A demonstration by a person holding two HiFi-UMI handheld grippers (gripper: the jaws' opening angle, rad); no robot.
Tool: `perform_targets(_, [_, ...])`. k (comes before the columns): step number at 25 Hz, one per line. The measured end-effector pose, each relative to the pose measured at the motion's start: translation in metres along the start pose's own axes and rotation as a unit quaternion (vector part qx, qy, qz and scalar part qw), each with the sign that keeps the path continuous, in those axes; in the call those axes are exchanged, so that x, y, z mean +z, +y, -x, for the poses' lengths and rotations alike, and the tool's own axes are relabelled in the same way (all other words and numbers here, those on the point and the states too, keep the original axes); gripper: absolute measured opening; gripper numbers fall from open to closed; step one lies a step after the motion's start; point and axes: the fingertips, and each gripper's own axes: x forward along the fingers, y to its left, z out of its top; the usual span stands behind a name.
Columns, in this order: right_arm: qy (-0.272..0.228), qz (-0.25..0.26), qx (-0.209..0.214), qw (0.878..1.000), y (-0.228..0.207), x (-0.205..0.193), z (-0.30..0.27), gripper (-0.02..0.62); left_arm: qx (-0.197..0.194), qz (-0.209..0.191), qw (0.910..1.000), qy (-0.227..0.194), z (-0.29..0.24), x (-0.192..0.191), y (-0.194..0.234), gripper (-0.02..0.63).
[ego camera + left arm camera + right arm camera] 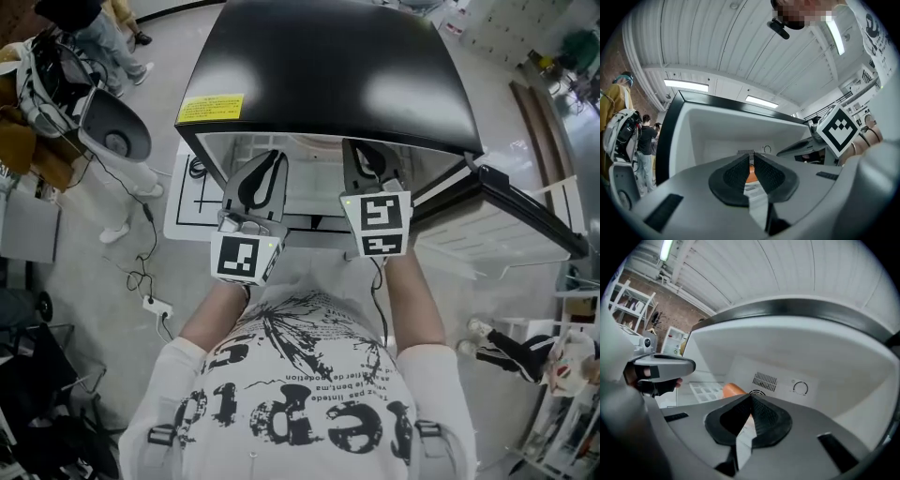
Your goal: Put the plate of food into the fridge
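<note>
Task stage: late. The fridge (328,66) stands with its door (525,211) swung open to its right, and both tongs reach inside its opening.
Done: door opened; plate carried into the fridge mouth.
Left to do: by my judgement, setting the plate down, letting go, withdrawing and shutting the door.
Left tongs (752,159): closed down to a narrow slit on a thin white edge, which I take to be the plate (757,206) rim.
Right tongs (751,399): pads meeting at the tips, clamped on the same sort of white edge at the plate's other side.
Plate position: held between the two tongs, inside the fridge cavity, in front of its back wall. Whether it rests on a shelf cannot be told.
Food (732,390): orange, smooth, rounded; its kind cannot be told.
Fridge exterior: glossy black curved top with a yellow label (210,108) at the front left corner.
Fridge interior: smooth white moulded walls; a slotted vent (764,379) and a round dial (800,388) on the back wall; a white wire shelf (705,391) low inside.
Tong pads: dark, finely ribbed, set in grey housings.
</note>
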Motion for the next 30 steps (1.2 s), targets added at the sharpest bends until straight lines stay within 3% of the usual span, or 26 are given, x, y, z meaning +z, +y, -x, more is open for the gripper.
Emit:
perform_targets(4, [-0.033, -0.047, -0.041, 0.997, -0.008, 0.005, 0.020, 0.002, -0.009, -0.003, 1.0000, 0.002, -0.001, 0.005, -0.007, 0.037])
perform_targets(12, [-0.083, -0.095, -0.056, 0.990, 0.005, 0.011, 0.050, 0.002, -0.020, 0.008, 0.9998, -0.004, 0.000, 0.012, -0.019, 0.037])
perform_targets(19, [-0.116, -0.089, -0.067, 0.987, 0.024, -0.003, 0.075, 0.002, -0.016, 0.018, 0.9997, -0.003, 0.015, 0.005, -0.023, 0.037])
perform_targets(30, [-0.103, -0.084, -0.050, 0.990, 0.048, -0.021, 0.084, 0.002, -0.015, 0.023, 0.9996, 0.006, 0.031, -0.004, -0.032, 0.037])
